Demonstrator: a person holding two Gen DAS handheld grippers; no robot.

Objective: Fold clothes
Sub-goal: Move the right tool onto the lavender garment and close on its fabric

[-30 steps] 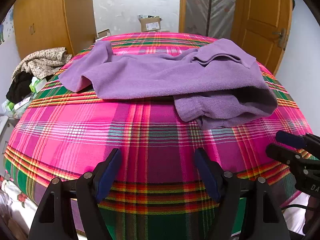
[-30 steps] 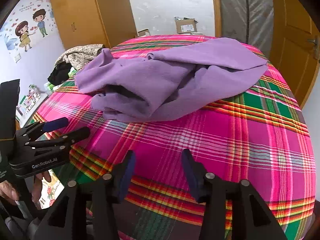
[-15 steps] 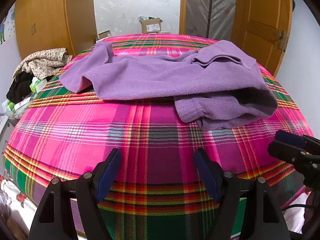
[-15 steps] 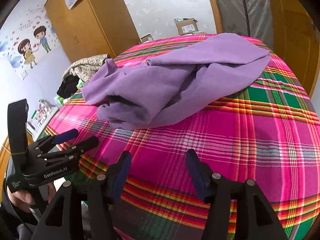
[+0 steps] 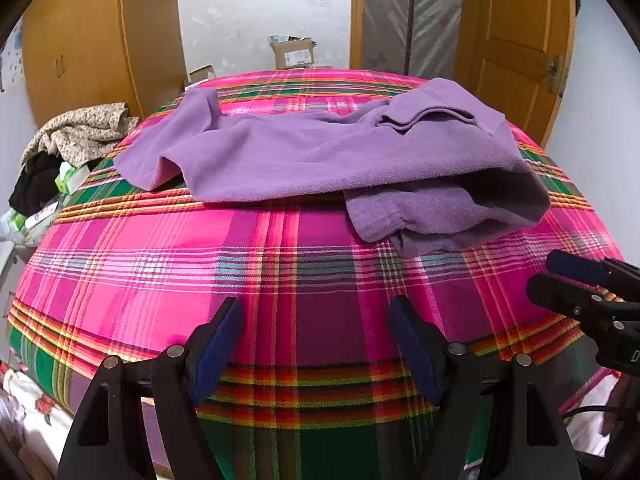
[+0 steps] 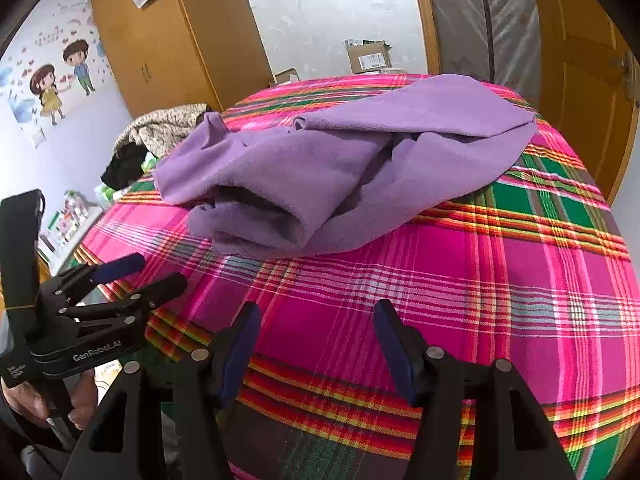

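Bed: I see the plaid bed filling both views, with the garment on its far half.
Garment: the purple fleece garment lies rumpled at 12 o'clock from my left tool, long axis running 9 to 3; its bunched open end points toward me.
Left tool: jaws apart, empty, well short of the cloth.
Right tool: jaws apart, empty; garment at 11 o'clock. I judge it nearer the bunched end.
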